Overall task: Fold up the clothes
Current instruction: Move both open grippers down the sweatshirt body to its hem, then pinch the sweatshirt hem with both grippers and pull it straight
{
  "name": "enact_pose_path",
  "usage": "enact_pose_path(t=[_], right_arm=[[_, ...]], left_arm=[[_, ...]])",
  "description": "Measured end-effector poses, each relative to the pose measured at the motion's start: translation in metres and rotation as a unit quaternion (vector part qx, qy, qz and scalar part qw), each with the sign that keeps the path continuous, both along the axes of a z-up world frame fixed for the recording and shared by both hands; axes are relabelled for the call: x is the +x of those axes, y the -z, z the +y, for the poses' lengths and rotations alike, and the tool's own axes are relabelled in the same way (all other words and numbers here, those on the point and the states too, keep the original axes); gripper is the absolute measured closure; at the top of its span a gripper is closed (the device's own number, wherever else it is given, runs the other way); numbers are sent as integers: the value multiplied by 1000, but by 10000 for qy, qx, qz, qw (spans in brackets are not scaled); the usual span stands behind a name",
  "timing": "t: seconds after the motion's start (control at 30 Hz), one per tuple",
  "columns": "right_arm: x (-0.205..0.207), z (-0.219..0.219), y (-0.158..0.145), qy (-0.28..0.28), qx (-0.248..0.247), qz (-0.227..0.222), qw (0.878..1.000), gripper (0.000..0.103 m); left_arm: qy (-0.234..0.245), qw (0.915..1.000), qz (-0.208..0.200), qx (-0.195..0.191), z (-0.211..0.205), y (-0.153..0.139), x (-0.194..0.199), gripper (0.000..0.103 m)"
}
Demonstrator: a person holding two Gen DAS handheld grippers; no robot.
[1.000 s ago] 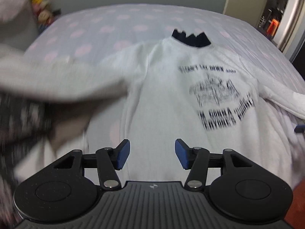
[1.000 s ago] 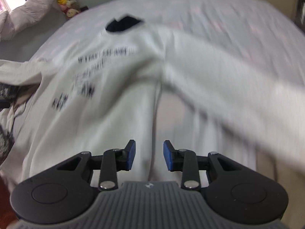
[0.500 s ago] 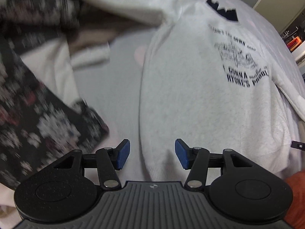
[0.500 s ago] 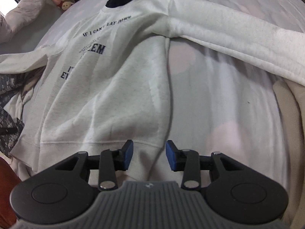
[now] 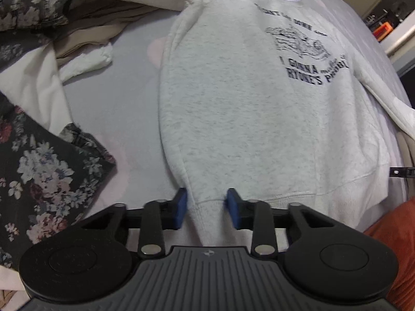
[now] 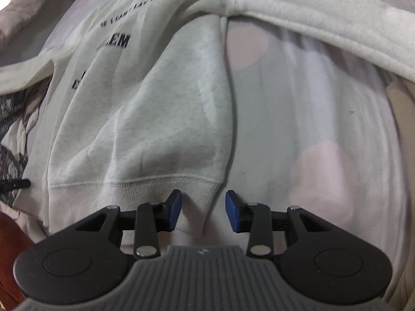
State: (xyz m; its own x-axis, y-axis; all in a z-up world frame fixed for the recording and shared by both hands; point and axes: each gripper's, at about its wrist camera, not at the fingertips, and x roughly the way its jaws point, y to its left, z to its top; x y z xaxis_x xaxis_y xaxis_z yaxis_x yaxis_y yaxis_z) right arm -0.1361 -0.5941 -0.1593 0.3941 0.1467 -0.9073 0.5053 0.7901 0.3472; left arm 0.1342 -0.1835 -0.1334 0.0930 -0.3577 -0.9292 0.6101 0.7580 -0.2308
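On bed (image 5: 124, 108), one sweatshirt (image 5: 233, 103), left tool (image 5: 206, 208), right tool (image 6: 203, 210), both released at hem corners

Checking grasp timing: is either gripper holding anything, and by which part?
Nothing is held. Both the left gripper and right gripper are open, each straddling a bottom hem corner of the sweatshirt without closing on it.

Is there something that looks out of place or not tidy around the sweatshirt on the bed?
The sweatshirt lies flat and looks undamaged. Beside it, a floral garment and beige clothes lie in a loose heap on the bed, and one sleeve stretches out unfolded.
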Motion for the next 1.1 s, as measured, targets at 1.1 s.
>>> enact_pose_path(t=[1.1], right_arm=[[-90, -3, -58, -198, -568, 112, 9981, 98]], left_arm=[[-11, 10000, 83, 49, 29, -49, 16, 96]])
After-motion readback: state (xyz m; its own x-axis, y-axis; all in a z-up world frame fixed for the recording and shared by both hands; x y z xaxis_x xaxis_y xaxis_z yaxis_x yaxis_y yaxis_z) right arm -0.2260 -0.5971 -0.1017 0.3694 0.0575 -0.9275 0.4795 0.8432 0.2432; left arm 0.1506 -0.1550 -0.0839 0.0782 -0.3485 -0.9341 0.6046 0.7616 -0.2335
